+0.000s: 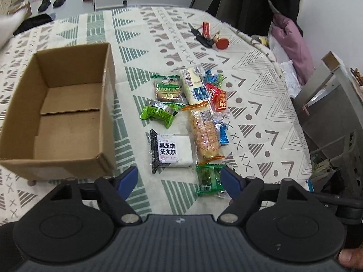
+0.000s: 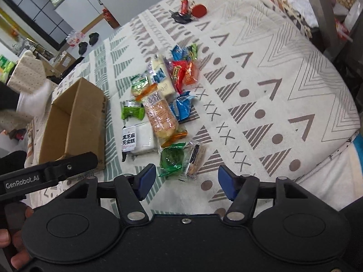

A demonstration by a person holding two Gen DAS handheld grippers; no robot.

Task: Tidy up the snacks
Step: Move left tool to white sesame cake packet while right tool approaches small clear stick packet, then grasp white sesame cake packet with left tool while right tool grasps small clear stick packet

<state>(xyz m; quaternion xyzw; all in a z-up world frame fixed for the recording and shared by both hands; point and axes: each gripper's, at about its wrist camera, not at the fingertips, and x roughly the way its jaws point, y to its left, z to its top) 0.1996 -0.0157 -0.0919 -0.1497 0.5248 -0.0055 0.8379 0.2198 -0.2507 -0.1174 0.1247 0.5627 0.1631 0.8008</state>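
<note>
The cardboard box (image 1: 68,117) is sitting at the left on the patterned tablecloth (image 1: 261,104), open-topped and holding nothing, so by all appearances sorting is not yet begun. To its right, the snacks (image 1: 188,117) are lying clustered in glossy, crinkled plastic wrappers: flat white slabs, a long clear-wrapped pastry, small bright sachets. The left gripper (image 1: 179,181) and the right gripper (image 2: 187,180) are both hovering wide apart, holding nothing.

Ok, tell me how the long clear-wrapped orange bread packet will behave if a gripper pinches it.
The long clear-wrapped orange bread packet probably squashes: it looks puffy and soft. Its glossy film may slip between pads. Probably light for its size, so it may sag if lifted by one crimped end.
</note>
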